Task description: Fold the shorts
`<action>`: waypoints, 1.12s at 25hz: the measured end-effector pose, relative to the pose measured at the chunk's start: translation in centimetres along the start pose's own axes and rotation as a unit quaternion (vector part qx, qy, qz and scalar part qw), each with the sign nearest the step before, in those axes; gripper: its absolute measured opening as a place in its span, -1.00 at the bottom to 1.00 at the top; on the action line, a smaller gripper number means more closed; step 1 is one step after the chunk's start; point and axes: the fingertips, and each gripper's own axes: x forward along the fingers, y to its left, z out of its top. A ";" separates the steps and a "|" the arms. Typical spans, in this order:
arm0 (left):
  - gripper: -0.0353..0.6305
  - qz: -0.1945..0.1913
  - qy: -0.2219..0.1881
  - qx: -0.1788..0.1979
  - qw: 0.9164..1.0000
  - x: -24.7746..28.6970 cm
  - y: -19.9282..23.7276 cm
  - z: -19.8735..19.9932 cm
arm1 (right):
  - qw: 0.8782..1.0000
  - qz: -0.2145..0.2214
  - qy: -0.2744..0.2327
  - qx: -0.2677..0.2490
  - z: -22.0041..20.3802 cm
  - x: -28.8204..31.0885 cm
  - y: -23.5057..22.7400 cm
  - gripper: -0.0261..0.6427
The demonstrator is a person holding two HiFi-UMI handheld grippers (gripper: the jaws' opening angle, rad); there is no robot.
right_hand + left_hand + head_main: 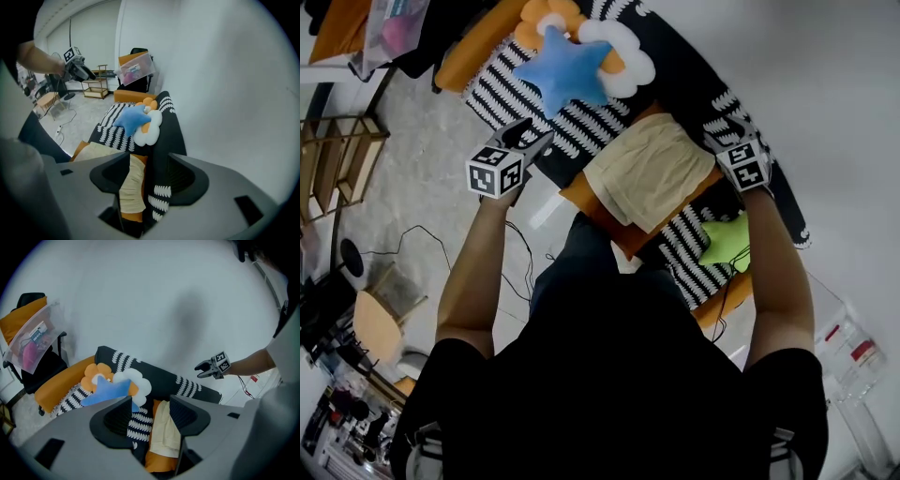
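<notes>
The cream shorts (649, 173) lie flat on the orange cushion (581, 199), folding apparently not begun; the left gripper (539, 137) and right gripper (715, 142) hover above, jaws wide apart and empty.

I stand over a black sofa (159, 376) with a black-and-white patterned throw (502, 98), a blue star cushion (570, 70) and a flower cushion (623, 56), a home-like corner. Bare white walls, loose cables (422, 234) on grey floor, a wooden rack (337, 164) and an office chair (44, 366) suggest a staged lab room.
</notes>
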 end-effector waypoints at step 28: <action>-0.11 -0.040 0.121 -0.087 0.988 19.0 3.0 -23.1 | 0.921 0.124 0.189 -0.318 -9.5 27.6 2.6 -0.31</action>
